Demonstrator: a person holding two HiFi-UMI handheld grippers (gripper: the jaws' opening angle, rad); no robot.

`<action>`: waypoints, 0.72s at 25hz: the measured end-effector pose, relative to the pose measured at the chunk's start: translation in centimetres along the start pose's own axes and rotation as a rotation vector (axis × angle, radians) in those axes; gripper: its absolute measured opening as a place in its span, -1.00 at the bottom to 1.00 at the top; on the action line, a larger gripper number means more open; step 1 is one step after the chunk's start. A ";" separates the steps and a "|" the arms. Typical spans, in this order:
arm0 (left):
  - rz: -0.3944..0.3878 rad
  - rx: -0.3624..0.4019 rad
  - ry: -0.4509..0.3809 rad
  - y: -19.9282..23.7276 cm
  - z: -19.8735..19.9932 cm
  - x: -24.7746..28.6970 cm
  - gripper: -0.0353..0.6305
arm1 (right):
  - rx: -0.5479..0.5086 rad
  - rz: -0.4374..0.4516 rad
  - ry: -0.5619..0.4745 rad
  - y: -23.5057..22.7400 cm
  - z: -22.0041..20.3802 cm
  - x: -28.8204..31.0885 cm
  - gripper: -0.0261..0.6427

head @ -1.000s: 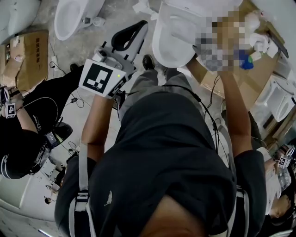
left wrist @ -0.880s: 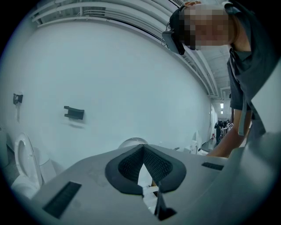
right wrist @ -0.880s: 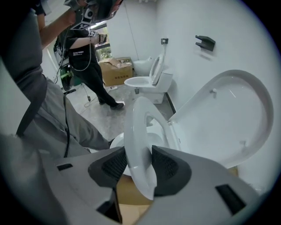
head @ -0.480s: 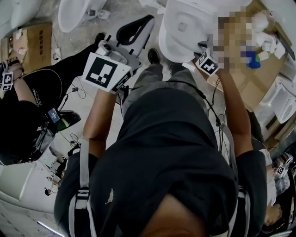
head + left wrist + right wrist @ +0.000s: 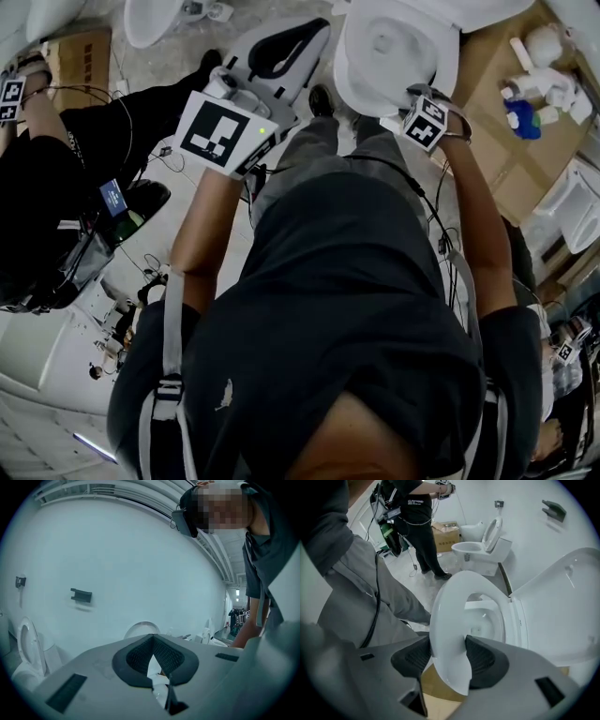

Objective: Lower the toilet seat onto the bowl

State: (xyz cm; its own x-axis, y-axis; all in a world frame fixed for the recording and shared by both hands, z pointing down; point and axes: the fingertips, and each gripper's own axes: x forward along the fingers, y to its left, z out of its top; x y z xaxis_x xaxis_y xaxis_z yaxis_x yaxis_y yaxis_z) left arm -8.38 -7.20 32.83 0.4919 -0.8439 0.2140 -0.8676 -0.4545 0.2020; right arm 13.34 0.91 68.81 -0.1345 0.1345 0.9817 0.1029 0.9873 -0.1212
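The white toilet seat (image 5: 450,620) lies low over the bowl (image 5: 487,620), and the lid (image 5: 562,616) stands raised behind it. My right gripper (image 5: 447,656) points steeply down at the seat's front rim. Its jaws have just been opening, with the rim still between the pads and no clear squeeze showing. In the head view the seat (image 5: 361,66) is a white oval at the top, with the right gripper (image 5: 419,98) at its near edge. My left gripper (image 5: 314,33) is held out level to the left of the toilet. In its own view the left gripper (image 5: 152,641) has touching pad tips and holds nothing.
A second toilet (image 5: 480,550) with its seat up stands by the far wall. A person in black (image 5: 56,187) stands at my left, with cables on the floor. A cardboard box (image 5: 80,52) lies at the upper left, and bottles rest on cardboard (image 5: 525,103) at the right.
My right hand has come down and nearer along the front of the toilet, and its marker cube now shows clearly. The left gripper has hardly moved.
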 end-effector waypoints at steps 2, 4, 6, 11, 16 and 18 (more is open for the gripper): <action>0.001 -0.002 0.006 0.1 -0.3 -0.2 -0.88 | -0.010 0.019 0.016 0.6 0.0 0.6 -0.22; 0.001 -0.008 0.009 0.1 -0.3 -0.2 -0.88 | -0.021 0.035 0.030 1.1 -0.1 1.3 -0.21; 0.000 -0.018 0.012 0.0 -0.2 -0.1 -0.88 | -0.030 0.053 0.044 1.7 -0.2 2.1 -0.19; -0.003 -0.025 0.034 0.4 -1.0 -0.1 -0.88 | -0.055 0.130 0.073 3.3 -0.3 4.5 -0.17; -0.006 -0.031 0.056 0.5 -2.0 -0.1 -0.88 | -0.097 0.176 0.119 5.1 -0.5 6.8 -0.17; -0.005 -0.035 0.063 0.7 -2.4 0.0 -0.88 | -0.097 0.199 0.126 5.8 -0.6 7.7 -0.17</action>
State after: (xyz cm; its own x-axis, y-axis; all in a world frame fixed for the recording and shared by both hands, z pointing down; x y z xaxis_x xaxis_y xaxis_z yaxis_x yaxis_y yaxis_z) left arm -8.83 -6.82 35.26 0.5011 -0.8214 0.2724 -0.8624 -0.4476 0.2365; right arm 13.47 7.58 75.77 0.0210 0.3075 0.9513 0.2099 0.9290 -0.3049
